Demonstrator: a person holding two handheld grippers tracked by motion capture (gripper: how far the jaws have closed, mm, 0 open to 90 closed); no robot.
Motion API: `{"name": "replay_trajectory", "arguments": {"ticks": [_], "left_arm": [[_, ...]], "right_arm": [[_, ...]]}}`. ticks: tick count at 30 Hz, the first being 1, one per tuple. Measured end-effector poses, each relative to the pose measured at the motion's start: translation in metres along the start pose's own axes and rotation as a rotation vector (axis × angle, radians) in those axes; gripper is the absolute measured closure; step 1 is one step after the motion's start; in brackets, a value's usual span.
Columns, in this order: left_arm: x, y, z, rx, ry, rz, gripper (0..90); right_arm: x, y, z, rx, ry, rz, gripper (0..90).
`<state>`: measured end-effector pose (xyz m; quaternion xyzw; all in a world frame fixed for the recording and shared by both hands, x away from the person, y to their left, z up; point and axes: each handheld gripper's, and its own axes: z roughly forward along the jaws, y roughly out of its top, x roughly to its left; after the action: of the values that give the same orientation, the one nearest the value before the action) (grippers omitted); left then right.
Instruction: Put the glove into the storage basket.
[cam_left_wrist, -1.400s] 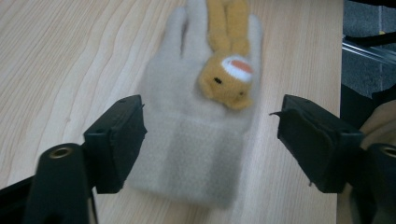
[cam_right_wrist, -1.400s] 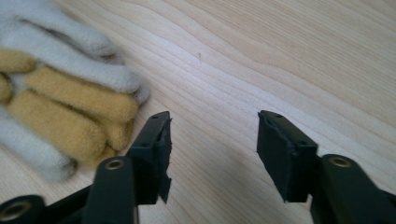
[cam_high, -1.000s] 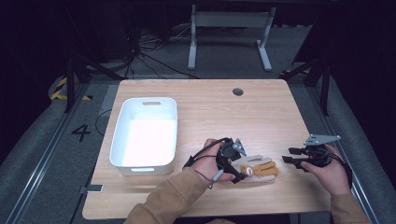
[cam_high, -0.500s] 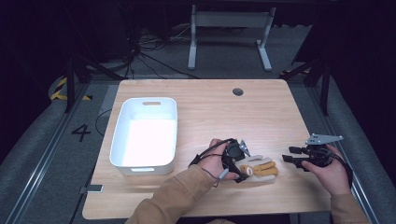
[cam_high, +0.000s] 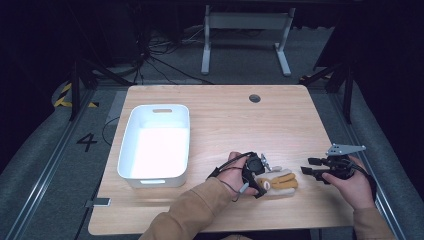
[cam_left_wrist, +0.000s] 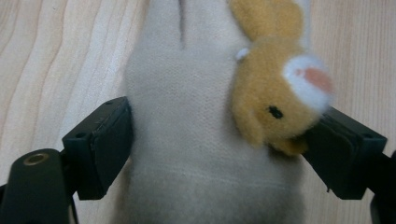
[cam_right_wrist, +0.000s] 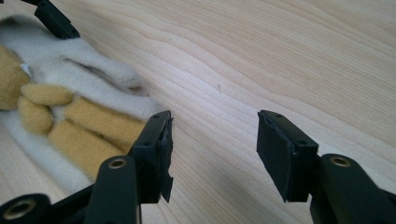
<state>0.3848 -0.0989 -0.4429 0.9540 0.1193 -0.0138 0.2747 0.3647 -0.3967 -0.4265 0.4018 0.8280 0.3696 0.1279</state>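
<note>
since a second ago my left gripper has slid right onto the plush toy, its jaws now wide around the cream body without pressing it. my right gripper hangs just right of the toy, jaws wide and empty over bare table. toy lies near the front edge; the white bin sits well left, nothing blocking between.

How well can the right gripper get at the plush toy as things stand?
Probably well: the right gripper is open, bare table separates it from the plush toy, though the left gripper straddles the far end.
</note>
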Motion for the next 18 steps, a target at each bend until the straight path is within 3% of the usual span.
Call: {"name": "replay_trajectory", "arguments": {"ticks": [8, 13, 14, 18], "left_arm": [[-0.004, 0.000, 0.009, 0.013, 0.014, 0.013, 12.5], [-0.005, 0.000, 0.011, 0.006, 0.030, 0.048, 11.2], [-0.007, -0.001, 0.013, 0.003, 0.050, 0.067, 11.1], [-0.008, -0.003, 0.015, -0.016, 0.057, 0.062, 5.6]], "right_arm": [[0.000, -0.001, 0.002, -0.001, 0.003, 0.001, 45.8], [0.000, -0.001, 0.002, 0.000, 0.004, 0.005, 45.4], [-0.001, -0.002, 0.002, 0.001, 0.004, 0.006, 45.1], [-0.001, -0.002, 0.003, -0.002, 0.006, 0.005, 44.6]]}}
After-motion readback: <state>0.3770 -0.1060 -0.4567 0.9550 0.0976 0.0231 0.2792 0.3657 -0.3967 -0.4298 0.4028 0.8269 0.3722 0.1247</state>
